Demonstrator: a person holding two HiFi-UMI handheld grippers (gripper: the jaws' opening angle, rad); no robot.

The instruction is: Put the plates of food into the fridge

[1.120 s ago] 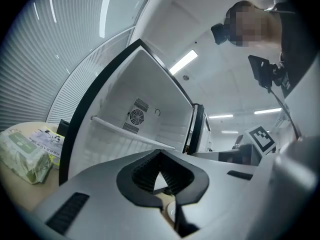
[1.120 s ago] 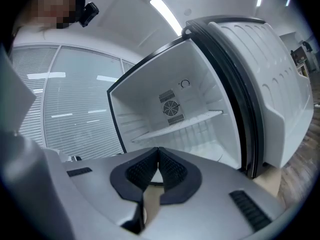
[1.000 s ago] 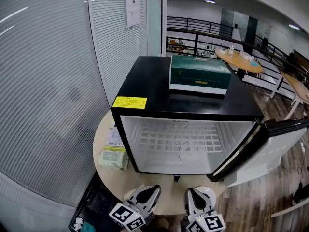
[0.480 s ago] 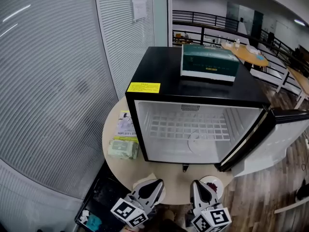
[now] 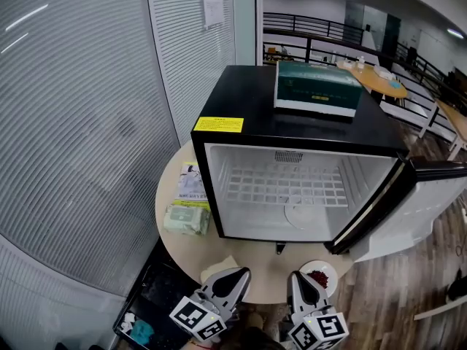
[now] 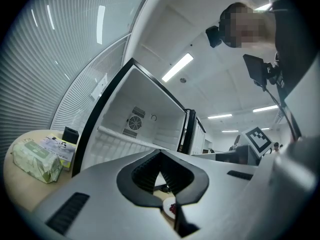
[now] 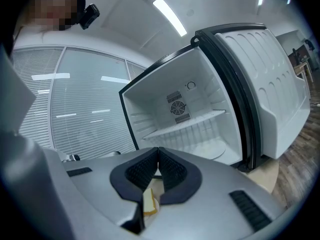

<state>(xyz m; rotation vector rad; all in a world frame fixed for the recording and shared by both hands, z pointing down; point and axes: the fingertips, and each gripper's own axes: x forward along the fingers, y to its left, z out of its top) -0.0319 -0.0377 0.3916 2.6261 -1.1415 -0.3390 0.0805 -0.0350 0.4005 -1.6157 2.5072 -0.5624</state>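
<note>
The black mini fridge [image 5: 292, 133] stands open on the round table [image 5: 175, 246], its white inside [image 5: 284, 195] bare and its door [image 5: 416, 203] swung out to the right. A small white plate of red food [image 5: 319, 277] sits at the table's front edge, right beside my right gripper [image 5: 298, 276]. The left gripper view shows the same plate [image 6: 172, 209] below the jaws. Through the right gripper's jaws I see a yellow piece of food [image 7: 149, 201] on a plate. My left gripper [image 5: 241, 273] hovers at the table's front edge. Both grippers are shut and hold nothing.
A green box [image 5: 317, 87] lies on the fridge's top. A packet of wipes [image 5: 186, 219] and a leaflet [image 5: 191, 182] lie on the table left of the fridge. A ribbed glass wall [image 5: 73, 137] curves along the left, and a black bin [image 5: 157, 301] stands under the table.
The head view has drawn back from the fridge, so the plate of red food now shows beside the right gripper. Both grippers stay shut and have shifted only slightly.
</note>
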